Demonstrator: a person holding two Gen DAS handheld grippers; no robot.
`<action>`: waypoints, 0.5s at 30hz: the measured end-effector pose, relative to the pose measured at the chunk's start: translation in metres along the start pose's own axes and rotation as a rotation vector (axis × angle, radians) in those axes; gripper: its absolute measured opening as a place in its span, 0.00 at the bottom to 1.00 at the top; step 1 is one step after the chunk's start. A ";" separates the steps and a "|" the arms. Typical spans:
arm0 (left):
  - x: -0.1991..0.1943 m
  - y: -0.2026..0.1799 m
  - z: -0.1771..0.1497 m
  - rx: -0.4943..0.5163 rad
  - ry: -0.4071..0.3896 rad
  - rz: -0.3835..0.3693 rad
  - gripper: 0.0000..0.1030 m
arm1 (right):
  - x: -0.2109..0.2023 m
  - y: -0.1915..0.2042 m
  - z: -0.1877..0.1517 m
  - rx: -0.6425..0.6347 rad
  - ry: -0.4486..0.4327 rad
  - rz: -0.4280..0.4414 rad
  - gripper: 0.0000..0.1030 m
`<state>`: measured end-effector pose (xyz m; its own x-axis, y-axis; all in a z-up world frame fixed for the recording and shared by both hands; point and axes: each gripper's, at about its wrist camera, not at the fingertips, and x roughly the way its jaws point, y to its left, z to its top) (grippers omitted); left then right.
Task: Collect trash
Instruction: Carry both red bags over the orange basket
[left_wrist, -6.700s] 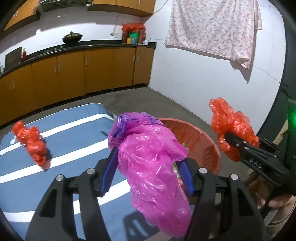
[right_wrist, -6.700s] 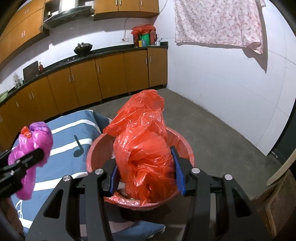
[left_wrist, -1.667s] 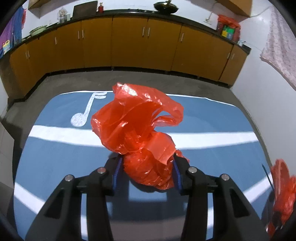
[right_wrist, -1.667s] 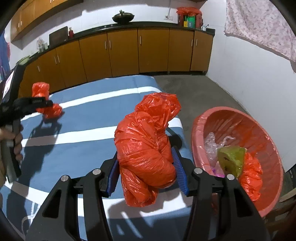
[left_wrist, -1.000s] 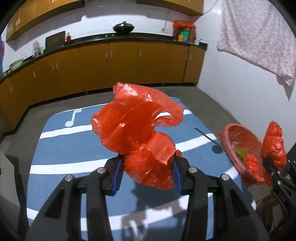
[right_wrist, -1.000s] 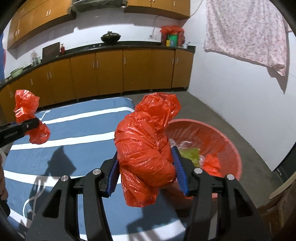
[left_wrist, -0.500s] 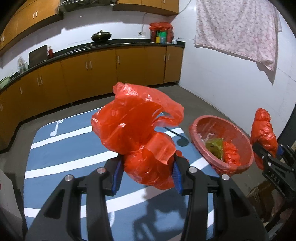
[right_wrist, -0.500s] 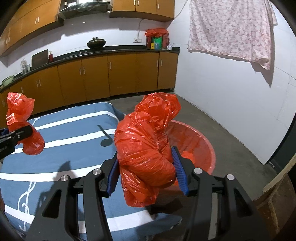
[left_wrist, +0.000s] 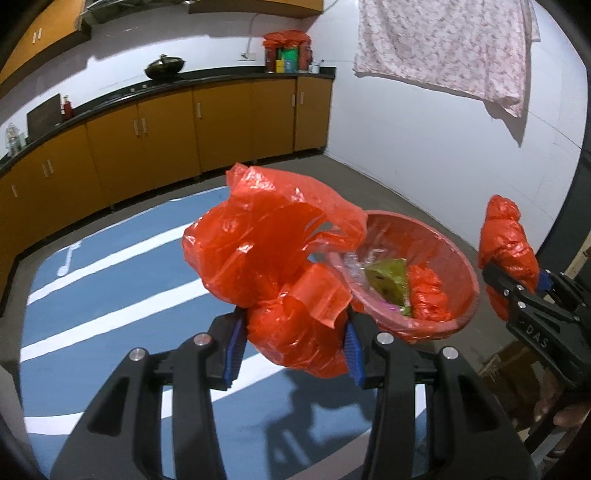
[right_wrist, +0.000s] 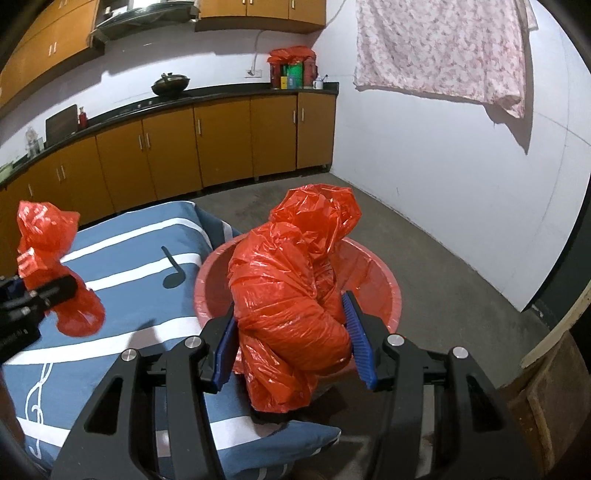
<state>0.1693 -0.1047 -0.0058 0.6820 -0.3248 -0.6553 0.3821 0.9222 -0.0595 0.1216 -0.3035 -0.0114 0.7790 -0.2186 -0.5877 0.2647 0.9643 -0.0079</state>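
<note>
My left gripper (left_wrist: 293, 345) is shut on a crumpled red plastic bag (left_wrist: 273, 266), held above the blue cloth just left of the red basin (left_wrist: 463, 280). The basin holds a green wrapper (left_wrist: 388, 278), clear plastic and a red bag. My right gripper (right_wrist: 295, 349) is shut on another red plastic bag (right_wrist: 291, 295), held over the near rim of the basin (right_wrist: 391, 284). The left gripper with its bag shows in the right wrist view (right_wrist: 55, 291); the right gripper with its bag shows in the left wrist view (left_wrist: 506, 254).
A blue cloth with white stripes and music notes (right_wrist: 122, 258) covers the surface left of the basin. Orange cabinets (right_wrist: 184, 147) line the far wall. A white wall with a hanging floral sheet (right_wrist: 443, 48) is to the right. A wooden piece (right_wrist: 546, 384) stands at the right.
Both grippers have swung right toward the basin, each still holding its red bag. The right bag is now over the basin's near rim; the left bag has come up beside the basin.
</note>
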 end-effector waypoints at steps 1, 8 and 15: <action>0.003 -0.003 0.000 -0.001 0.002 -0.009 0.43 | 0.001 -0.003 0.001 0.005 0.002 0.000 0.52; 0.031 -0.031 0.005 0.012 0.017 -0.082 0.43 | 0.011 -0.023 0.008 0.036 0.016 0.003 0.52; 0.059 -0.052 0.010 0.035 0.036 -0.138 0.43 | 0.024 -0.034 0.016 0.049 0.020 0.011 0.52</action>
<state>0.1960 -0.1739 -0.0336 0.5993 -0.4395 -0.6691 0.4927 0.8612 -0.1244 0.1400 -0.3440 -0.0122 0.7703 -0.2044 -0.6040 0.2838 0.9582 0.0376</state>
